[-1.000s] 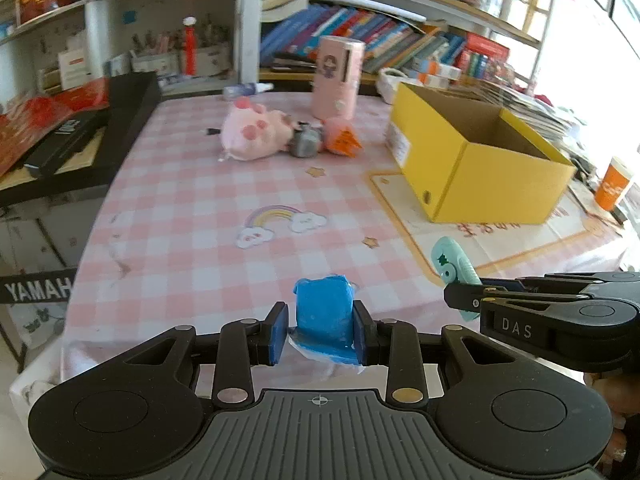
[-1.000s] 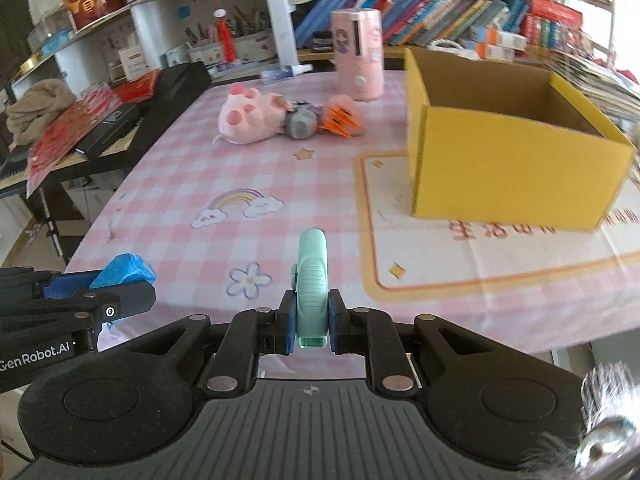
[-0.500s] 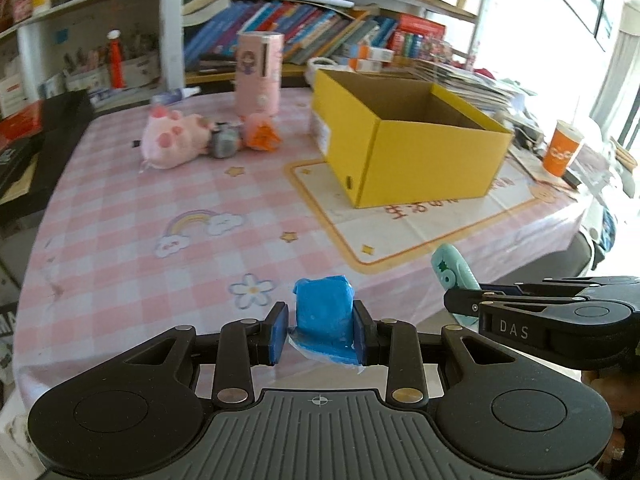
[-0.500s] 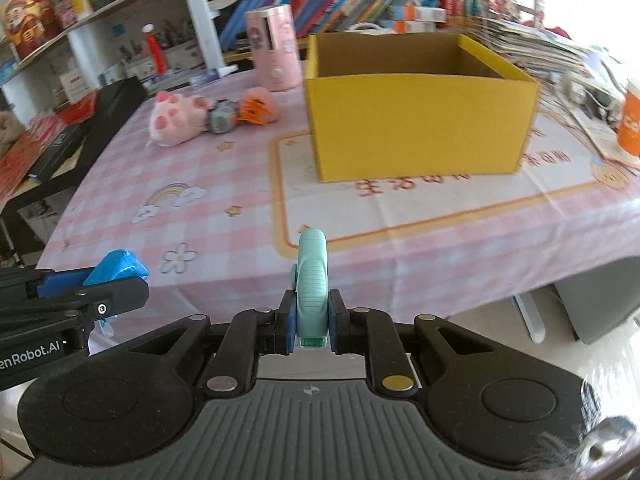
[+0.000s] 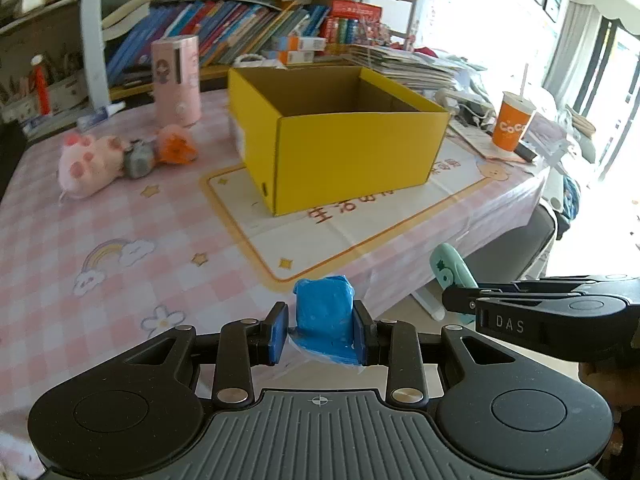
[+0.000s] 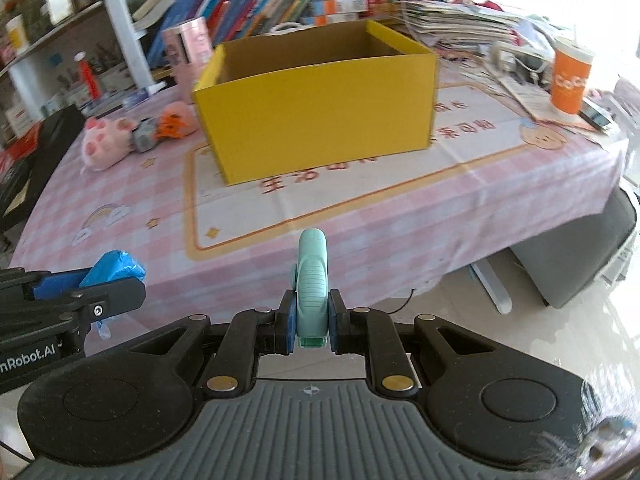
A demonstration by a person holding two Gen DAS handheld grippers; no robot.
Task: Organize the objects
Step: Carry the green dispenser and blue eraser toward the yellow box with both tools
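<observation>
— Any legible markings?

— My right gripper [image 6: 311,322] reads "DAS" on its side; the orange cup [image 5: 513,126] reads "CoCo". The mat's print is unclear.

— Containers?

— The yellow box [image 5: 344,152] stands open on the table [image 5: 120,216]; nothing visible inside.

— Gripper status?

— My left gripper [image 5: 321,332] clamps a blue packet [image 5: 325,316]; my right pinches a mint clip [image 6: 313,292]. Both hang off the table's near edge.

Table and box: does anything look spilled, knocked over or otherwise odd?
Nothing spilled. The pink plush lies on its side by a grey toy and an orange toy. The yellow box stands upright and open.
</observation>
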